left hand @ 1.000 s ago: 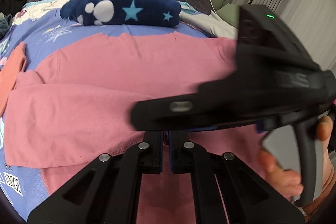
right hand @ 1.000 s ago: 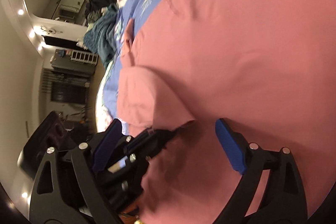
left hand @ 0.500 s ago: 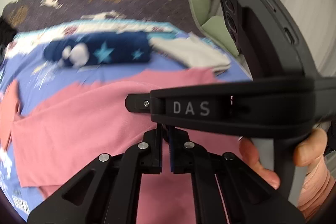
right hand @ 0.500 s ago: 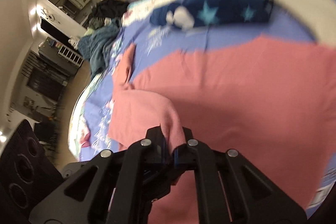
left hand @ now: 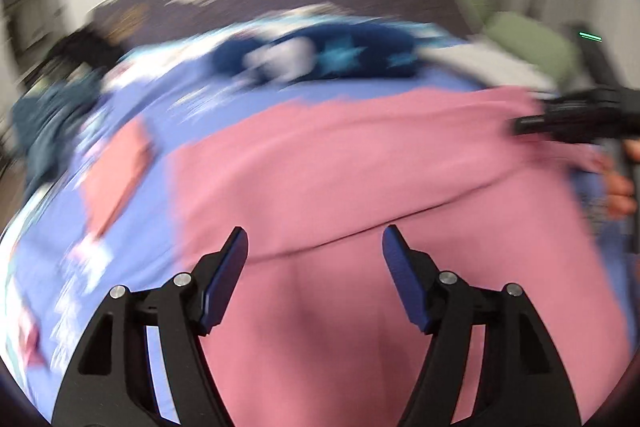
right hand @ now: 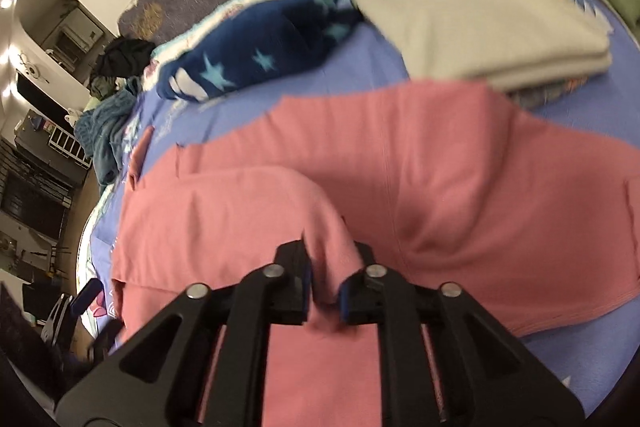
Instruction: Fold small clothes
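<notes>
Towel (right hand: 472, 27) beside navy bundle (right hand: 256, 55).

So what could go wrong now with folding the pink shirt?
1. The right gripper has just been opening with a bunched fold of the pink shirt between its pads; the fold could slip out and flop back unevenly.
2. The left gripper has just opened and holds nothing, so its side of the shirt lies loose and could drag or wrinkle.
3. The folded white cloth lies right beside the shirt; a wide swing might knock it.
</notes>
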### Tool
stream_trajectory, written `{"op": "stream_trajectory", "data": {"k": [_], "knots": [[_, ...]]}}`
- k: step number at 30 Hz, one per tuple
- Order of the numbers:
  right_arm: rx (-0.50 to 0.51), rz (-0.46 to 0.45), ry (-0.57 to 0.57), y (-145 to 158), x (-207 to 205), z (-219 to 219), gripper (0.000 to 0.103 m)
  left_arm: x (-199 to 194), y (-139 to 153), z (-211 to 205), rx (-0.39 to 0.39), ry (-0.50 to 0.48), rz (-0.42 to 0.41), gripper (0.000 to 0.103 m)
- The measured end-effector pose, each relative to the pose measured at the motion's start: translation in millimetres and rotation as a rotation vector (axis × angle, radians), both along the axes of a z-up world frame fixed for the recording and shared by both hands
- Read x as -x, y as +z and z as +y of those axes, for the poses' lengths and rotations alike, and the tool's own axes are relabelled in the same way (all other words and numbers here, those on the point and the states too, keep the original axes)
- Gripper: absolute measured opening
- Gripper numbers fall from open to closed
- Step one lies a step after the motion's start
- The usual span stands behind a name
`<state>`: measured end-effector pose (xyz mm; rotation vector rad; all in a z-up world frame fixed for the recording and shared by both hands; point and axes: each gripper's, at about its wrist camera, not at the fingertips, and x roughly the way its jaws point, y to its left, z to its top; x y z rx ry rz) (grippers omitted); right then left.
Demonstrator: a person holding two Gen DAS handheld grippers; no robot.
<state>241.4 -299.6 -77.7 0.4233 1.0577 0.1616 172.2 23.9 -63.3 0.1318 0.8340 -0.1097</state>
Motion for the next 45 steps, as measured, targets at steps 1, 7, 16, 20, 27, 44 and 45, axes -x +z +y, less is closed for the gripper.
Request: {"op": "stream_trajectory", "data": {"k": [1, 7, 16, 20, 27, 44, 45], "knots": [[-0.018, 0.005, -0.006, -4, 0, -4, 0.029, -1, -4, 15, -0.011, 0.052, 0.008, 0.070], [0.000, -0.010, -0.021, 3, 13, -8, 0.060, 0, -18, 75, 0.048, 0.161, 0.058, 0.070], [0.316, -0.112, -0.219, 45, 40, 10, 0.066, -2, -38, 83, 0.067, 0.163, 0.062, 0.070], [0.222, -0.144, 0.061, 62, 22, 83, 0.069, -7, -35, 87, 0.128, 0.168, 0.044, 0.069], [0.112, -0.033, 0.469, 39, -52, 247, 0.045, -11, -35, 82, 0.120, 0.140, 0.008, 0.063], [0.196, 0.046, 0.649, -16, -88, 403, 0.001, 6, -48, 125, 0.392, 0.201, 0.029, 0.009], [0.192, 0.060, 0.656, -17, -88, 404, 0.010, 9, -44, 124, 0.377, 0.197, 0.014, 0.009]]}}
